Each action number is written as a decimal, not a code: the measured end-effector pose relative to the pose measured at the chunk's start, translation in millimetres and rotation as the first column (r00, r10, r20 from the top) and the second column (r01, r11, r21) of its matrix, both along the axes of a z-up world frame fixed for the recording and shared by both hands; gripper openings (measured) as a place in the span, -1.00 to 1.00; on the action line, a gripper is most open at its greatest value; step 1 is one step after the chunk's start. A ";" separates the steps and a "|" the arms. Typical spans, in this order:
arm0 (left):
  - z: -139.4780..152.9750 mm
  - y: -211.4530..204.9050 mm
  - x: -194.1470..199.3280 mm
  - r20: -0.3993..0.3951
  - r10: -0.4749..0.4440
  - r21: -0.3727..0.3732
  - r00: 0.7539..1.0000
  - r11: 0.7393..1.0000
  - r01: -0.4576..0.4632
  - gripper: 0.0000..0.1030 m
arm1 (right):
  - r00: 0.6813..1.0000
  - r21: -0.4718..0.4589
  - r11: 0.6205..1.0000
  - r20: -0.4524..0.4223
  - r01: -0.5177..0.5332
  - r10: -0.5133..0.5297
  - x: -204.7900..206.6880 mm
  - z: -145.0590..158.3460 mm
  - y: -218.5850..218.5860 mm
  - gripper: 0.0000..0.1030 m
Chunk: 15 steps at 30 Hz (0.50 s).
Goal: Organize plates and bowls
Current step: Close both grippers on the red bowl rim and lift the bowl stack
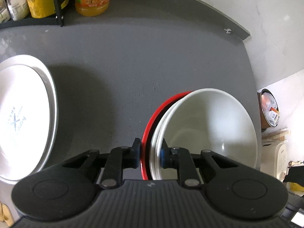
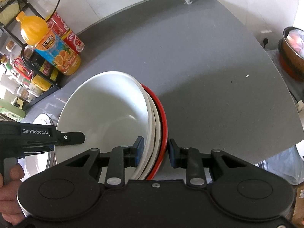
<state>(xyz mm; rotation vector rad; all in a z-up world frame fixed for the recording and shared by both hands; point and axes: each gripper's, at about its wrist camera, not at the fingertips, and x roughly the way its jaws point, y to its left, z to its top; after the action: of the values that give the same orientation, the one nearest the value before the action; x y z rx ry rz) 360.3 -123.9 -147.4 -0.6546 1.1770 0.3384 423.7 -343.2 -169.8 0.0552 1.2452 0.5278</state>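
Over the grey countertop, a nested stack of bowls is held from opposite sides by the two grippers. The stack consists of white bowls seated inside a red bowl, with the red rim showing only as a crescent on the outside. The left gripper is closed narrowly across the stacked rims, one blue pad lying outside the red rim and the other inside the uppermost white bowl, so that all layers are pinched together. The right gripper straddles the opposite edge of the same stack; its inner pad lies against the white bowl, while a slight gap seems to remain between its outer pad and the red bowl, so whether that edge is firmly clamped cannot be told. A two-sided hold is judged sensible for a wide stack, since tilting and slipping between layers are restrained. To the left, a white plate rests on a metal tray, near but apart from the stack; it is probably a separate pile for flat ware. An orange juice bottle and a rack are kept along the back edge, leaving the middle free for sorting.
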 end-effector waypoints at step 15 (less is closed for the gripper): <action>26.5 45.2 -22.4 0.097 -0.050 -0.016 0.994 0.999 0.052 -0.65 | 0.992 0.004 0.997 0.100 0.077 -0.077 -30.1 36.6 40.6 -0.48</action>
<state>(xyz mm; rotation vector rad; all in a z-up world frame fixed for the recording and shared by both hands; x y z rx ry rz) 337.9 -78.7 -120.9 -0.6489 1.1033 0.2497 393.6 -302.6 -133.2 0.0754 1.1406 0.4581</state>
